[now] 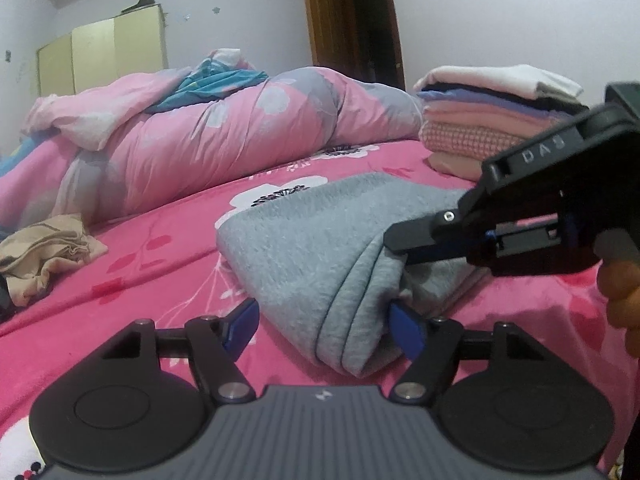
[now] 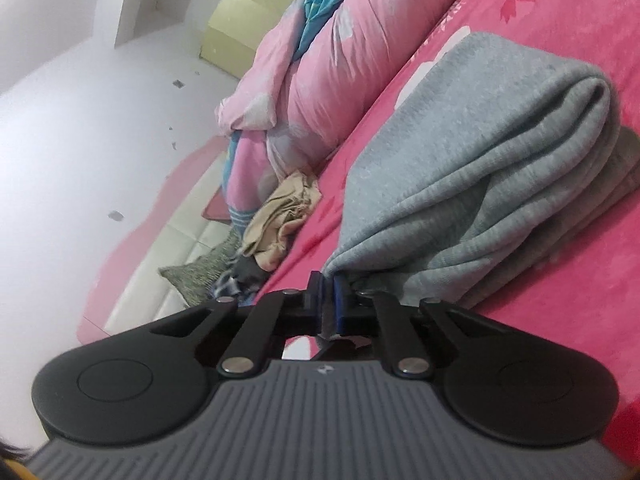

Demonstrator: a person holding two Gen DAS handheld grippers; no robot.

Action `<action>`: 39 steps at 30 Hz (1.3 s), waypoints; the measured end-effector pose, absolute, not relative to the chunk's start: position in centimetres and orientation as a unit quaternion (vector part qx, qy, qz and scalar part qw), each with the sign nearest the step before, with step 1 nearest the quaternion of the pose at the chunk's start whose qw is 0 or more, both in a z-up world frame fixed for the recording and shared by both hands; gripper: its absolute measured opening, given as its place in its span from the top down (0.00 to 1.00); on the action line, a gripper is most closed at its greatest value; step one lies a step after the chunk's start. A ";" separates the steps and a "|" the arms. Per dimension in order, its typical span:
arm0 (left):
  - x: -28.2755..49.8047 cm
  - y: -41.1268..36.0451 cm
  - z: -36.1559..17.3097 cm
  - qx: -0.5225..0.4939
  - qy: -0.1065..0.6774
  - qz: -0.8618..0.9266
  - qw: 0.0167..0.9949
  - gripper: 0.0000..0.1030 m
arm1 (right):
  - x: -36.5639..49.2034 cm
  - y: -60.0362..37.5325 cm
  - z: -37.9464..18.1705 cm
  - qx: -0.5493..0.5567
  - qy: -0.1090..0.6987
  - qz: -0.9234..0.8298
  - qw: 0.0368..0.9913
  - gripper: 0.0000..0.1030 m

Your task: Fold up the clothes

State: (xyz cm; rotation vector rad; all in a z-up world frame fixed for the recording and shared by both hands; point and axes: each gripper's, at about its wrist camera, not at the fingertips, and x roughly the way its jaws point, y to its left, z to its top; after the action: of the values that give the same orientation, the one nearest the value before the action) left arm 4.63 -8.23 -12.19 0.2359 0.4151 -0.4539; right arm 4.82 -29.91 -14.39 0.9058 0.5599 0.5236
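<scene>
Two black two-finger grippers work a folded grey fleece garment lying on a bright pink floral bedspread; nearest, the left gripper stands with jaws apart around the garment's near corner, not visibly pressing; the right gripper is clamped on a corner fold; the cloth looks soft, thick and limp, best held at layered edges; beyond lie a crumpled beige garment, a stack of folded clothes and a rumpled pink quilt.

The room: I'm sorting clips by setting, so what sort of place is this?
A bedroom, most likely: a bed under a pink floral sheet, a rolled duvet on it, and a wardrobe by the far wall.
</scene>
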 end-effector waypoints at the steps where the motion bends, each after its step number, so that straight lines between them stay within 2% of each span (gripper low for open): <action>1: 4.8 -8.2 -12.1 0.111 0.203 -0.225 0.946 0.29 | 4.8 -29.9 -14.4 0.428 0.263 0.247 0.829 0.96; 4: 5.1 -8.6 -12.1 0.117 0.202 -0.223 0.946 0.29 | 4.8 -30.0 -14.3 0.432 0.258 0.252 0.827 0.96; 6: 5.5 -9.2 -12.5 0.134 0.207 -0.204 0.947 0.34 | 4.7 -30.0 -14.2 0.433 0.253 0.258 0.826 0.96; 7: 5.8 -9.4 -12.6 0.138 0.213 -0.193 0.948 0.40 | 4.6 -30.1 -14.1 0.432 0.250 0.261 0.827 0.96; 9: 6.1 -9.2 -12.6 0.121 0.222 -0.189 0.949 0.45 | 4.5 -30.2 -14.0 0.430 0.245 0.266 0.827 0.97; 13: 5.7 -9.9 -12.5 0.129 0.215 -0.177 0.952 0.67 | 4.1 -30.8 -13.9 0.430 0.227 0.275 0.829 0.99; 16: 4.9 -10.7 -12.4 0.146 0.199 -0.168 0.954 0.74 | 3.7 -31.2 -13.6 0.418 0.218 0.276 0.837 0.99; 21: 4.5 -10.5 -12.5 0.142 0.192 -0.171 0.956 0.81 | 3.3 -30.7 -13.6 0.337 0.248 0.256 0.871 0.99; 26: 4.1 -10.6 -12.6 0.147 0.184 -0.177 0.956 0.87 | 5.1 -29.0 -14.1 0.303 0.261 0.247 0.883 0.99; 34: 3.9 -9.7 -12.7 0.140 0.175 -0.193 0.955 0.91 | 6.1 -26.2 -14.0 0.197 0.257 0.234 0.917 0.99; 39: 3.6 -9.8 -12.9 0.151 0.170 -0.201 0.953 0.93 | 7.6 -25.4 -14.8 0.190 0.255 0.218 0.923 1.00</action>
State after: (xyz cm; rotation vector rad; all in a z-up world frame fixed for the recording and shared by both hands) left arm 3.62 -9.82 -12.86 0.3075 0.3460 -0.4076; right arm 7.56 -25.37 -14.76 0.3900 0.5235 0.4479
